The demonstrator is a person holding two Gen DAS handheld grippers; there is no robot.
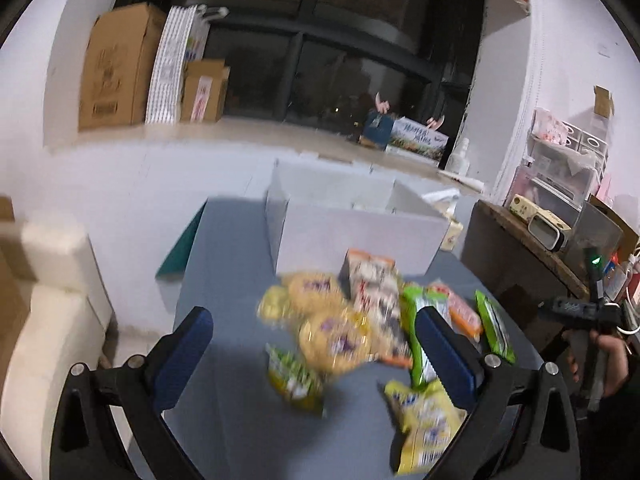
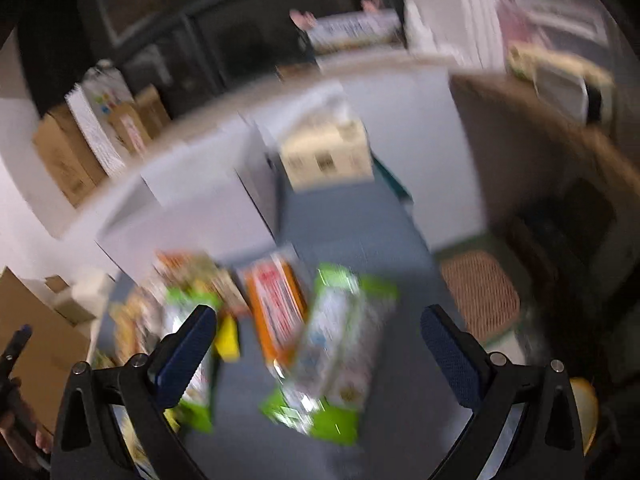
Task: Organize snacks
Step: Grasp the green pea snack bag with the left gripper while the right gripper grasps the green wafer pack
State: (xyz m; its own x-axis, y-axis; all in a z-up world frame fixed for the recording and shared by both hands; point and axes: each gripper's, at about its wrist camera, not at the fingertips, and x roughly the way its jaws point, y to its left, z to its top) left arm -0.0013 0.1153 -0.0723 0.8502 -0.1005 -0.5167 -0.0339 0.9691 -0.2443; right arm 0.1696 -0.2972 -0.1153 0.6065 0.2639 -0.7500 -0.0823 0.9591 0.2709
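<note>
Clearly the right gripper (image 2: 316, 332), jaws wide and empty, was nearest the green packet (image 2: 336, 356), lying lengthwise toward one o'clock.

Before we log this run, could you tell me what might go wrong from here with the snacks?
1. The snack packets lie overlapped in a loose pile, so an open left claw closing there may pinch two at once.
2. The right claw view is heavily blurred, suggesting fast motion; it could overshoot the green packet.
3. The yellow packet lies near the table's front edge and might get knocked off.
</note>
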